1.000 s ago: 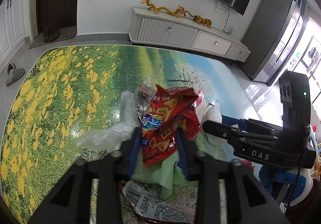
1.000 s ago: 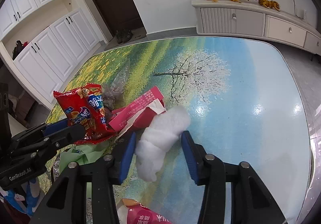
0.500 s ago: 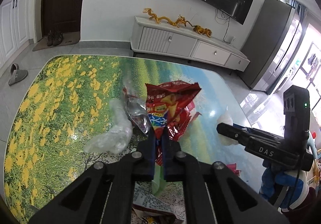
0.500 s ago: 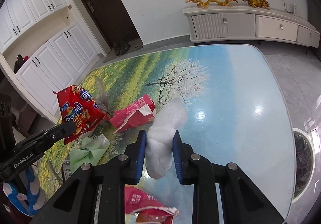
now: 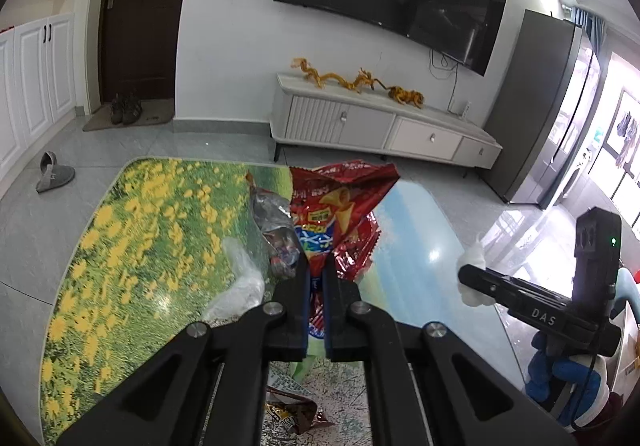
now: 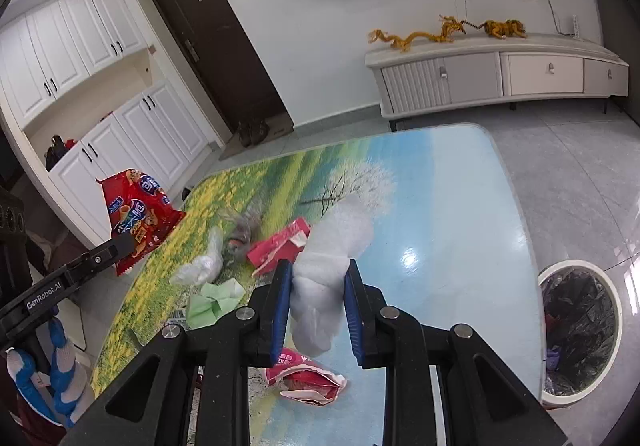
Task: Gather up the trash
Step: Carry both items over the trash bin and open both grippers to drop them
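Observation:
My left gripper (image 5: 315,276) is shut on a red snack bag (image 5: 332,214) and holds it up above the printed table (image 5: 132,246). It also shows at the left of the right wrist view (image 6: 138,220). My right gripper (image 6: 318,286) is shut on a crumpled white tissue wad (image 6: 334,246), lifted above the table; the wad shows in the left wrist view (image 5: 474,270) too. A white waste bin (image 6: 580,330) with a dark liner stands on the floor to the right of the table.
On the table lie a clear plastic bag (image 6: 200,266), a pink carton (image 6: 280,246), green paper (image 6: 214,298), a crumpled silver wrapper (image 5: 274,222) and a red-and-white wrapper (image 6: 308,378). A TV cabinet (image 6: 500,74) stands beyond the table.
Both grippers closed, the left on the red bag and the right on the tissue, then rose away from the table. The bin came into the right wrist view.

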### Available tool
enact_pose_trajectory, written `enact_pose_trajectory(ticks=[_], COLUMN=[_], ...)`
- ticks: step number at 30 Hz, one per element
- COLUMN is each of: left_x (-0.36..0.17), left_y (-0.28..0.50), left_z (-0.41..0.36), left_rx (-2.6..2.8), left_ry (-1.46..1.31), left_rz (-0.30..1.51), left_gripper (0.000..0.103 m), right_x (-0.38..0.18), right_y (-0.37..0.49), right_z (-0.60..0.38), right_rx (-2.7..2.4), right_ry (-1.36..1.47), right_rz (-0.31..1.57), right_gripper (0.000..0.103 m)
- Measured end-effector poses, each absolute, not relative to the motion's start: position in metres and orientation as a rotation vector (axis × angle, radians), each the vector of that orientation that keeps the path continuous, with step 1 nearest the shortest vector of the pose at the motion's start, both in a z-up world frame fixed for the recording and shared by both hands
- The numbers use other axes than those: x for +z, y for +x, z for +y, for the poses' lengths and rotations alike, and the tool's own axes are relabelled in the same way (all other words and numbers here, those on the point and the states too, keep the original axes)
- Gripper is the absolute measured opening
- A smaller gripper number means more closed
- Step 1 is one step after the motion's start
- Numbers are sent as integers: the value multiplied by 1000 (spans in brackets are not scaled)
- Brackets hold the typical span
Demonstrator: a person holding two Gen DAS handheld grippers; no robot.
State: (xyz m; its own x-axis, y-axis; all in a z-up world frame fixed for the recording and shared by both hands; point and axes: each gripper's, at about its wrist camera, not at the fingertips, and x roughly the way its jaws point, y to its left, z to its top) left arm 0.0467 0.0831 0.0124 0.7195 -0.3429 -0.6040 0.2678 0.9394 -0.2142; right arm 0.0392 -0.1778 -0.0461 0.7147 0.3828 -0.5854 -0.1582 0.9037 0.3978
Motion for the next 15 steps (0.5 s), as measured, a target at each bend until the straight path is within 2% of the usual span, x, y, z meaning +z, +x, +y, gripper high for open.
enact_pose_trajectory(ticks=[8,15], left_x=[50,62], left_y=[37,36], left_z=[65,7], left_rx=[-342,-428], left_ry=[-88,-43], left_rz=[625,615], left_gripper=[4,4], right_x=[-21,-13], right_y=[18,2], right_z=[-215,-267], right_rx=[260,175], right_ry=[367,421], right_rz=[616,554], right_gripper=[24,24])
